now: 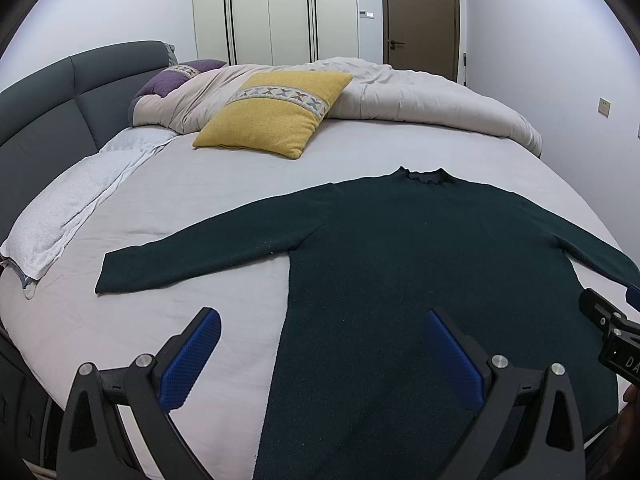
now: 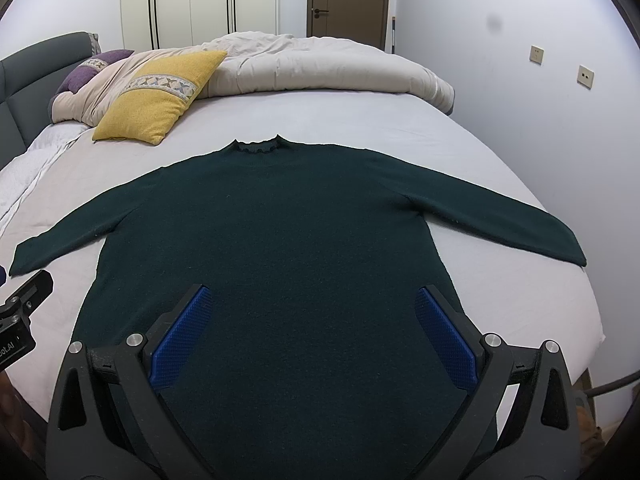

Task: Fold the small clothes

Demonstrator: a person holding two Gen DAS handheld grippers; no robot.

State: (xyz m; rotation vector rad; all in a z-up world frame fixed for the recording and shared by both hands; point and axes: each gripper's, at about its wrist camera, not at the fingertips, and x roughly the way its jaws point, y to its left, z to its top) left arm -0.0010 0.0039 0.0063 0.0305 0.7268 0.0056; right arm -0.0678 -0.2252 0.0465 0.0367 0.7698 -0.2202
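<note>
Both fisheye views look forward from the near edge of the bed [image 1: 224, 184] toward the wardrobe [image 1: 272, 8] and door [image 2: 348, 0], low over the sweater [image 2: 280, 240]. The left view sits further left, seemingly slightly higher. Both share sweater, yellow cushion [image 2: 156, 92] and duvet [image 2: 320, 64].

Left gripper [image 1: 322, 322]: matte black frame, 2 fingers with blue cross-hatched pads [image 1: 190, 364], 4 round silver bolts across the linkage, triangular cutouts in the outer arms. Right gripper [image 2: 314, 300]: same build, black frame, blue textured pads [image 2: 446, 338], 4 silver bolts. Each showed as a black block at the other view's edge, with partial white lettering. A dark cable ran at right wrist view's lower right.
</note>
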